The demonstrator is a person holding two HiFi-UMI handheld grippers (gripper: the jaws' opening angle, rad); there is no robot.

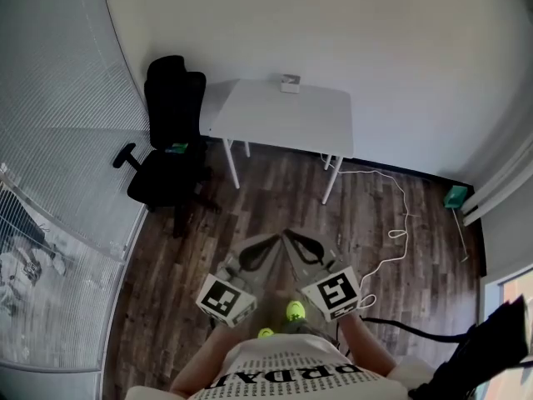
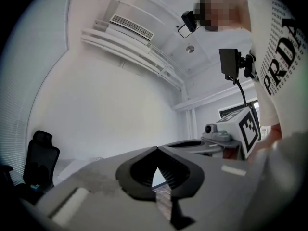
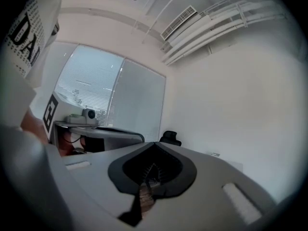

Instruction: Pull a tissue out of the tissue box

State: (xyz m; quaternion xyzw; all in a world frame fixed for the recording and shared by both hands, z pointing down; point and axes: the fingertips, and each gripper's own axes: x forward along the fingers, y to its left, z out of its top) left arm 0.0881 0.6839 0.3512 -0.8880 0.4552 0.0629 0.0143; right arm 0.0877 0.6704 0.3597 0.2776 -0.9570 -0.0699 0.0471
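Note:
The tissue box (image 1: 290, 83) is a small pale box at the far edge of the white table (image 1: 283, 119), against the wall. Both grippers are held close to the person's body, well short of the table, over the wood floor. In the head view my left gripper (image 1: 271, 239) and right gripper (image 1: 291, 235) point toward the table with their tips nearly meeting each other. The left gripper (image 2: 156, 148) has its jaws closed tip to tip with nothing between them. The right gripper (image 3: 154, 143) is likewise shut and empty. Each gripper's marker cube (image 2: 249, 125) shows in the other's view.
A black office chair (image 1: 171, 140) stands left of the table. A white cable (image 1: 393, 233) trails over the floor on the right, near a teal object (image 1: 455, 196). Black equipment (image 1: 491, 348) sits at the bottom right. A glass wall with blinds (image 1: 50, 182) runs along the left.

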